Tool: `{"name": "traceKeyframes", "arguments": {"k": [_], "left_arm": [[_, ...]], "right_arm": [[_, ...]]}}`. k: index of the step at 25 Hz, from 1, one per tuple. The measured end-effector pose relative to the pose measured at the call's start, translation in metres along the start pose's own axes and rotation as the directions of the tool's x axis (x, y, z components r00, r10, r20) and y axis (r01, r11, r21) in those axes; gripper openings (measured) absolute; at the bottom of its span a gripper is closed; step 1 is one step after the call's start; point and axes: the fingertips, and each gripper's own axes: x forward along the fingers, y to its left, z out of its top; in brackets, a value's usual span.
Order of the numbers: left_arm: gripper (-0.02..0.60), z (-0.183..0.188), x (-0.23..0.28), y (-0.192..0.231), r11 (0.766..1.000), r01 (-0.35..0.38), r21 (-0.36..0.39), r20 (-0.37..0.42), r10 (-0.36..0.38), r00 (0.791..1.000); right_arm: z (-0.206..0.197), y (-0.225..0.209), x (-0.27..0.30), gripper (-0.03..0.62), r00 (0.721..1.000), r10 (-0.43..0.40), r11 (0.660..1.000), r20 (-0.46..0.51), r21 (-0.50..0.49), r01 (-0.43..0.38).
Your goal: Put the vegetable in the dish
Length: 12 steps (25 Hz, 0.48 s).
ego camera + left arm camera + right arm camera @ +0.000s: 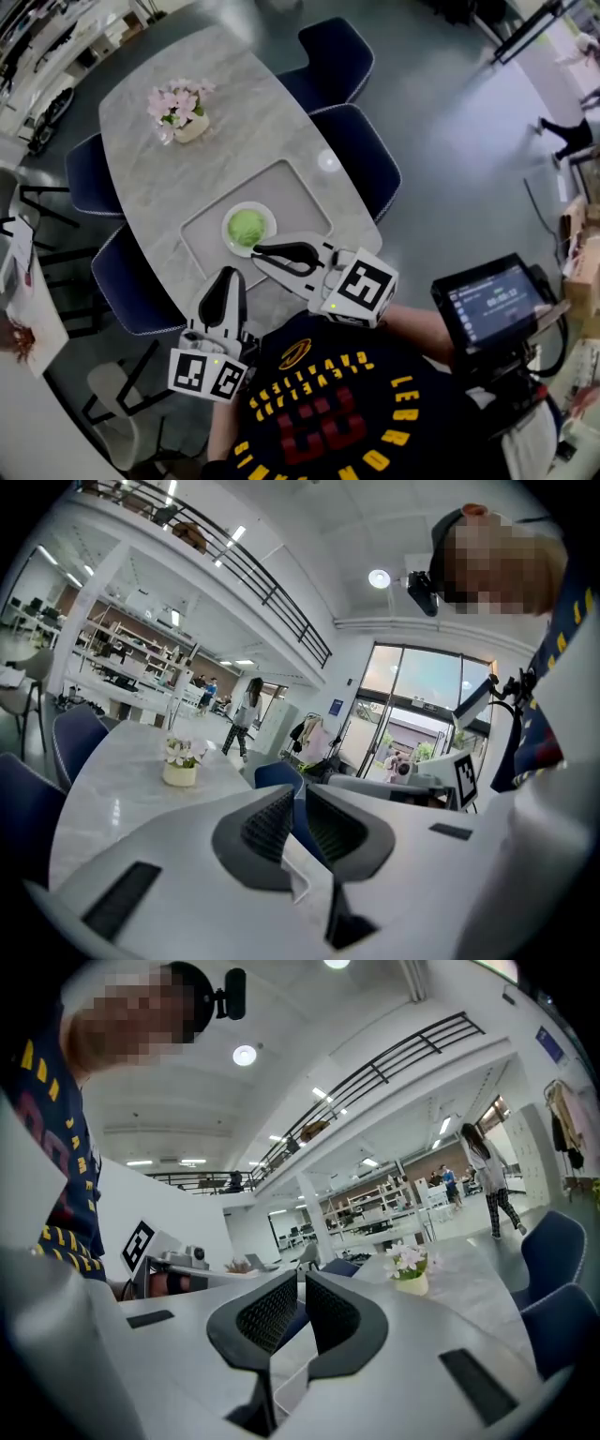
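A green leafy vegetable [247,227] lies in a small white dish [270,217] on a grey placemat [281,190] near the table's front edge. My right gripper [259,250] lies just in front of the dish, its tips almost at the rim, jaws shut and empty. My left gripper [229,275] hovers over the table's front edge, a little nearer to me and left of the dish, also shut with nothing in it. Neither gripper view shows the dish; the right gripper [302,1281] and the left gripper [296,791] each show ribbed pads nearly together with nothing between.
A pot of pink flowers [182,111] stands at the far left of the marble table [234,103]. A small white disc [327,160] lies near the right edge. Dark blue chairs [361,155] line both sides. A screen on a stand [489,299] is at my right.
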Motion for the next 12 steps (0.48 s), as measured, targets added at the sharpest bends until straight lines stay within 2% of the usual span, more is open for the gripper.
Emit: {"name": "traceKeyframes", "arguments": {"k": [2,7,12], "left_arm": [[0.040,-0.003,0.002,-0.006,1.000,0.013,0.027,-0.012,-0.013,1.000],[0.040,-0.005,0.003,-0.012,0.999,0.020,0.038,-0.011,-0.020,1.000],[0.040,0.001,0.001,-0.021,0.994,0.025,0.106,0.009,-0.026,1.000]], "right_arm": [[0.007,0.008,0.000,0.032,1.000,0.020,1.000,0.019,-0.021,-0.020],[0.006,0.013,-0.002,0.032,0.999,0.032,0.999,0.027,-0.003,-0.032],[0.008,0.014,-0.003,0.032,0.998,0.039,0.999,0.044,-0.012,-0.038]]}}
